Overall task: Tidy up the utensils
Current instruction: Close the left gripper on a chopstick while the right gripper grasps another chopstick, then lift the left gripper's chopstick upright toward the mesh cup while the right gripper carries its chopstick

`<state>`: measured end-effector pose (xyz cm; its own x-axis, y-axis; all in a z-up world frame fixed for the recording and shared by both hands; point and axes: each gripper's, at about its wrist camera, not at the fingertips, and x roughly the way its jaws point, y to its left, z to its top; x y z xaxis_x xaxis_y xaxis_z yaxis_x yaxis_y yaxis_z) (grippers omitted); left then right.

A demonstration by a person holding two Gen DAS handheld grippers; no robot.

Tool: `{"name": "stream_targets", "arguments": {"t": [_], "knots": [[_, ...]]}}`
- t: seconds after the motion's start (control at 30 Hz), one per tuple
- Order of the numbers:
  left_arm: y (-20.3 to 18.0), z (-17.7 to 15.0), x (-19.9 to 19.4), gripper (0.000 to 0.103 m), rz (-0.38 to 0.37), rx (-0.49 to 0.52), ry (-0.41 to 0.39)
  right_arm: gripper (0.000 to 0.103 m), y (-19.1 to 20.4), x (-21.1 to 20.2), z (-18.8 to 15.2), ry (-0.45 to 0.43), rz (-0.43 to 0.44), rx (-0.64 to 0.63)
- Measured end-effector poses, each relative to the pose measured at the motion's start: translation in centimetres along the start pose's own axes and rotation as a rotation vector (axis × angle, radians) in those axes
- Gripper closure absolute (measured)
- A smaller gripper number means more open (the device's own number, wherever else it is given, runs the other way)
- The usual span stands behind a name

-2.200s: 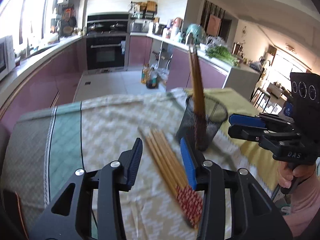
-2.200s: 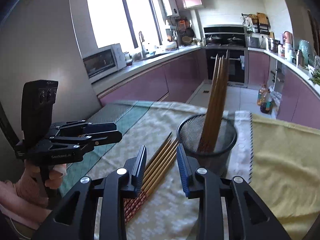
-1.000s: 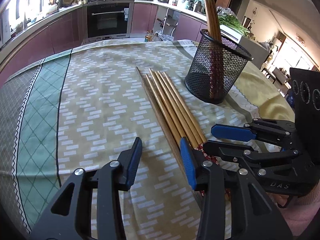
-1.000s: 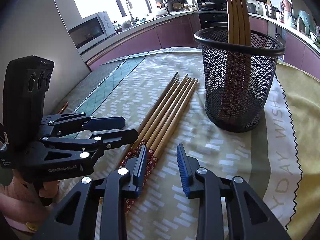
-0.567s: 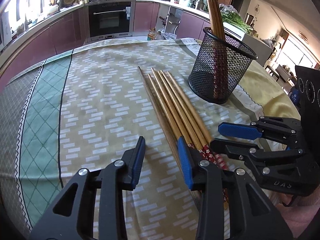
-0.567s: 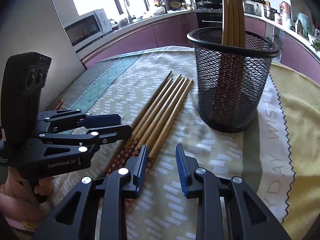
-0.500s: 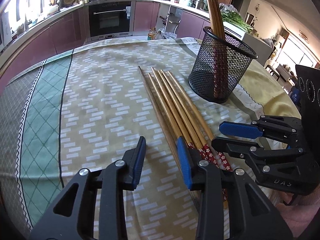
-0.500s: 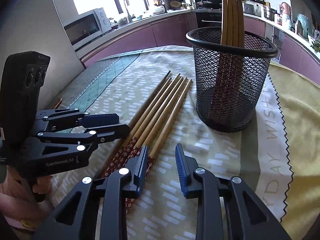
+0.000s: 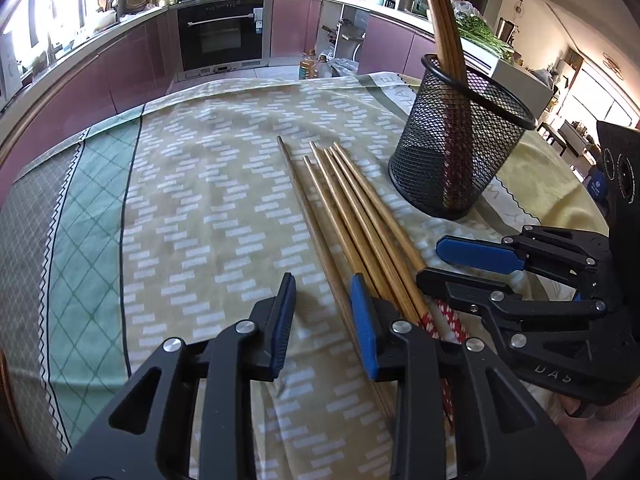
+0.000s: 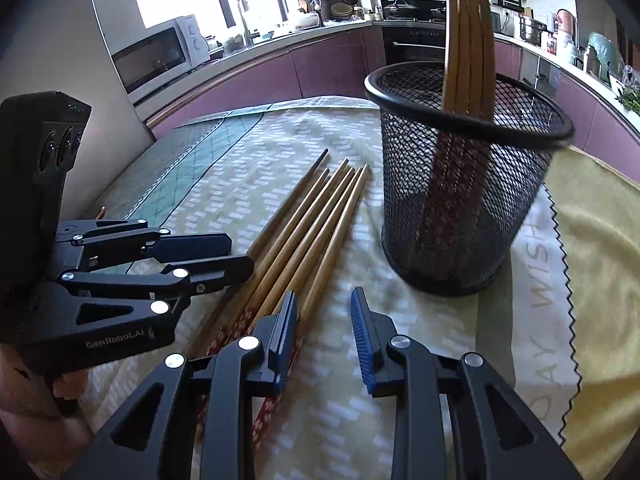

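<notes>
some chopsticks (image 10: 466, 52) already stand in the mesh cup (image 9: 460, 148). five more sticks (image 9: 352, 216) lie flat on the cloth (image 9: 200, 200) beside it. the left gripper (image 9: 322, 312) has just been closing a bit, part open, holding nothing, by the sticks' red ends. the right gripper (image 10: 324, 332) is part open and empty too. next it must pinch a stick and lift it to the cup.

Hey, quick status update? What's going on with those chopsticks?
Left gripper closing, right gripper open, both empty. Loose chopsticks on cloth, others in mesh cup. Nothing blocking.
</notes>
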<state>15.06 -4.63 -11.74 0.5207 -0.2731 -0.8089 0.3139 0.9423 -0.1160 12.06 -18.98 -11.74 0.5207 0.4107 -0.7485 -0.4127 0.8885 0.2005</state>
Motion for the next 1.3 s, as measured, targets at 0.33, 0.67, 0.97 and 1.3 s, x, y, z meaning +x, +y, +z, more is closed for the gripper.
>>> {"name": "stream_targets", "arguments": {"t": [0.33, 0.67, 0.97, 1.3], "knots": [[0.0, 0.2, 0.3, 0.092, -0.024, -0.038, -0.008, 0.094, -0.8, 0.4, 0.3, -0.003, 0.025, 0.057], [0.3, -1.2, -2.0, 0.095, -0.073, -0.079, -0.047, 0.097, -1.6, -1.6, -0.4, -0.048, 0.102, 0.102], [-0.4, -2.3, -1.8, 0.094, -0.098, -0.039, 0.001, 0.095, -0.9, -0.9, -0.7, 0.004, 0.104, 0.05], [0.1, -0.2, 0.1, 0.091, -0.136, -0.006, 0.034, 0.093, -0.6, 0.5, 0.5, 0.015, 0.054, 0.016]]}}
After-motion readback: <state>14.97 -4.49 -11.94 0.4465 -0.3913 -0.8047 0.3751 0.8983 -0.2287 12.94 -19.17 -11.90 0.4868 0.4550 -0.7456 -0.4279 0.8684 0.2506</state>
